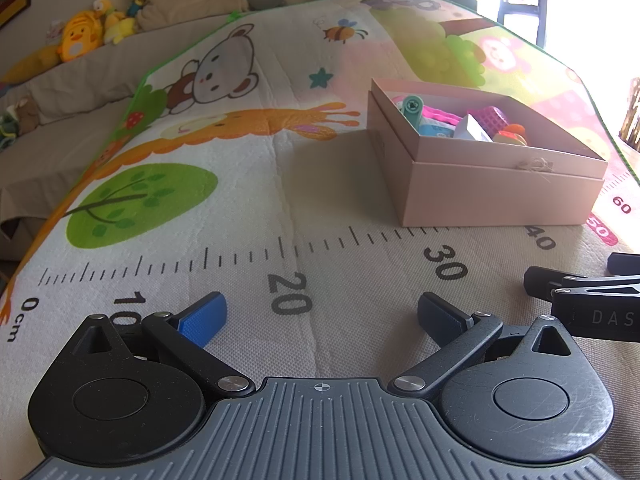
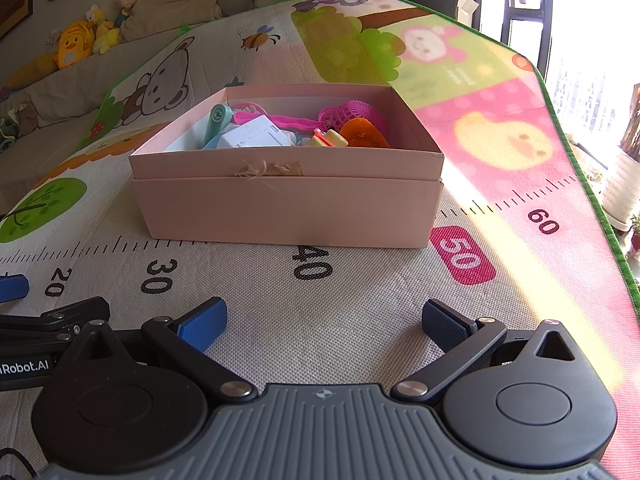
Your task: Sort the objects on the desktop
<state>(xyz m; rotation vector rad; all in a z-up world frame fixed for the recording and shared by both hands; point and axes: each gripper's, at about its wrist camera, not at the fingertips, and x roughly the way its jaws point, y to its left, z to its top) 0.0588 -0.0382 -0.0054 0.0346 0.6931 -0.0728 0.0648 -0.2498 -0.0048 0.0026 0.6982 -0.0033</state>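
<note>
A pink cardboard box (image 2: pixel 288 208) stands on the play mat (image 2: pixel 320 320), behind the 40 mark; it also shows in the left wrist view (image 1: pixel 500 196) at the right. It holds several small objects: a white adapter (image 2: pixel 256 136), a teal tool (image 2: pixel 216 120), a magenta basket (image 2: pixel 356 114), an orange piece (image 2: pixel 366 134). My left gripper (image 1: pixel 322 316) is open and empty, low over the mat near the 20 mark. My right gripper (image 2: pixel 324 324) is open and empty, low in front of the box.
A sofa (image 1: pixel 80 76) with plush toys (image 1: pixel 80 40) and cushions runs along the back left. The mat's green right edge (image 2: pixel 592 184) drops off beside a bright window and a plant pot (image 2: pixel 620 192). Each gripper shows at the other's side (image 1: pixel 584 296).
</note>
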